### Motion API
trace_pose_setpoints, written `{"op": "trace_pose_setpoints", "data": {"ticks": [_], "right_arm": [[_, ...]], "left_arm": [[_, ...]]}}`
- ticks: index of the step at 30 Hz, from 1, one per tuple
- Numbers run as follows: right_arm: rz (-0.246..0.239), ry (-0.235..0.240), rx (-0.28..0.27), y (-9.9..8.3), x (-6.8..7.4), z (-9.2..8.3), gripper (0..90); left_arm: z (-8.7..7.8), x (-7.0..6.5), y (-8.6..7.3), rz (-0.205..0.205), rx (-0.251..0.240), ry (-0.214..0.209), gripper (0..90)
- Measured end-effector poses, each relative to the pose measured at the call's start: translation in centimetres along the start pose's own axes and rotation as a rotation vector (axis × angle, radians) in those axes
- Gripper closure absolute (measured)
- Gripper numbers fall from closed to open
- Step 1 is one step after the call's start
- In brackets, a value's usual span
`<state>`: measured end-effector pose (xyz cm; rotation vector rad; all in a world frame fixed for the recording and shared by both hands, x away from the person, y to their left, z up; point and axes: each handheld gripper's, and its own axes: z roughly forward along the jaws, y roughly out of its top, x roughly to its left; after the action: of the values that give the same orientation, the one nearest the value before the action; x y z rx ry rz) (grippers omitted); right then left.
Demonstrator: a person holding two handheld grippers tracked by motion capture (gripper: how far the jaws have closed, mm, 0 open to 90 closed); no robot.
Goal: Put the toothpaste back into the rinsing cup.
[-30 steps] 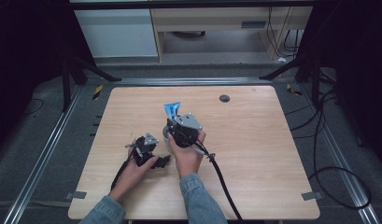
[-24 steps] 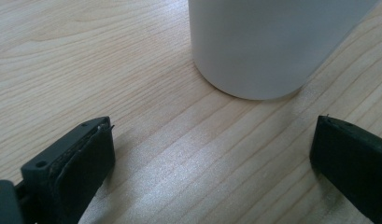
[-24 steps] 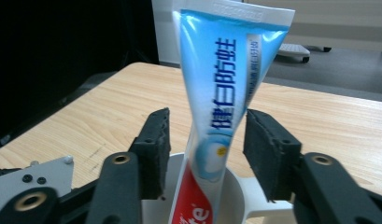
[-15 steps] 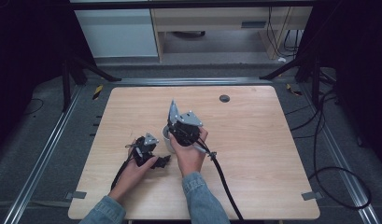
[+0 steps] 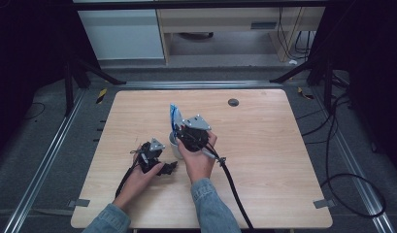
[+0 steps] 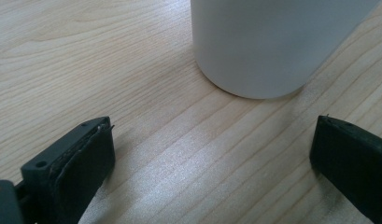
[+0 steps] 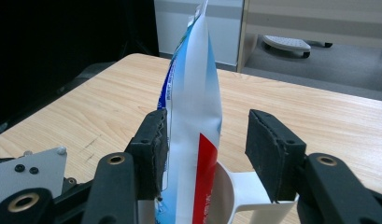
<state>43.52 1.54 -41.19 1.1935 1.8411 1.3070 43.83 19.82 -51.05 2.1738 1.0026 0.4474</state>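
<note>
A blue, white and red tube (image 5: 174,116) stands upright in a white cup (image 5: 174,144) near the table's middle. My right gripper (image 5: 179,129) is around the tube from behind. In the right gripper view the tube (image 7: 195,107) rises between the jaws of the right gripper (image 7: 207,140), which have just been opening: it lies against the left pad, and the right pad stands clear of it. The cup's rim (image 7: 244,186) shows below. My left gripper (image 5: 169,167) rests low on the table beside the cup, open. Its jaws (image 6: 212,158) stand wide, with the cup (image 6: 272,42) just ahead and nothing between them.
A small black round disc (image 5: 233,102) lies near the far edge of the wooden table (image 5: 283,160). The right gripper's cable (image 5: 232,189) trails toward the near edge. Metal rails and loose cables lie on the floor around the table.
The tube has swung from a leftward tilt to upright in the cup. The right gripper's jaws have spread off it. Both hands have stayed in place.
</note>
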Motion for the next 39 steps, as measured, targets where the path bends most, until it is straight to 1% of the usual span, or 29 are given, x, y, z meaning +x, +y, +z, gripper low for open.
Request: {"op": "trace_pose_setpoints", "data": {"ticks": [7,10,13,14,18,21,23,27,31,37,39], "right_arm": [[-0.024,-0.002,0.036,0.3,-0.5,-0.5,43.3],[-0.043,0.008,0.060,0.4,-0.9,-0.7,39.6],[-0.065,0.010,0.087,0.4,-1.5,-0.9,33.3],[-0.066,0.007,0.104,0.4,-1.8,-0.9,30.9],[-0.093,-0.015,0.154,0.5,-2.9,-1.1,25.3],[-0.110,-0.032,0.188,0.6,-4.0,-1.3,22.0],[-0.112,-0.047,0.207,0.6,-4.8,-1.5,19.7],[-0.121,-0.066,0.222,0.7,-6.0,-1.9,16.8],[-0.132,-0.071,0.245,0.6,-7.1,-2.3,14.8],[-0.114,-0.079,0.258,0.6,-8.6,-2.8,13.6],[-0.116,-0.084,0.260,0.6,-9.1,-2.9,13.3]], "left_arm": [[0.0,0.0,0.0,0.000,0.000,0.000,0.0],[0.0,0.0,0.0,0.000,0.000,0.000,0.0],[0.0,0.0,0.0,0.000,0.000,0.000,0.0],[0.0,0.0,0.0,0.000,-0.001,0.000,0.0],[0.0,0.0,0.0,-0.001,-0.001,0.001,0.0],[0.0,0.0,0.0,0.003,0.001,0.000,0.0],[0.0,0.0,0.0,0.002,0.001,0.000,0.0],[0.0,0.0,0.0,0.002,0.001,0.000,0.0],[0.0,0.0,0.0,-0.002,0.001,-0.001,0.0],[0.0,0.0,0.0,0.001,0.004,-0.001,0.0],[0.0,0.0,0.0,0.001,0.004,-0.001,0.0]]}}
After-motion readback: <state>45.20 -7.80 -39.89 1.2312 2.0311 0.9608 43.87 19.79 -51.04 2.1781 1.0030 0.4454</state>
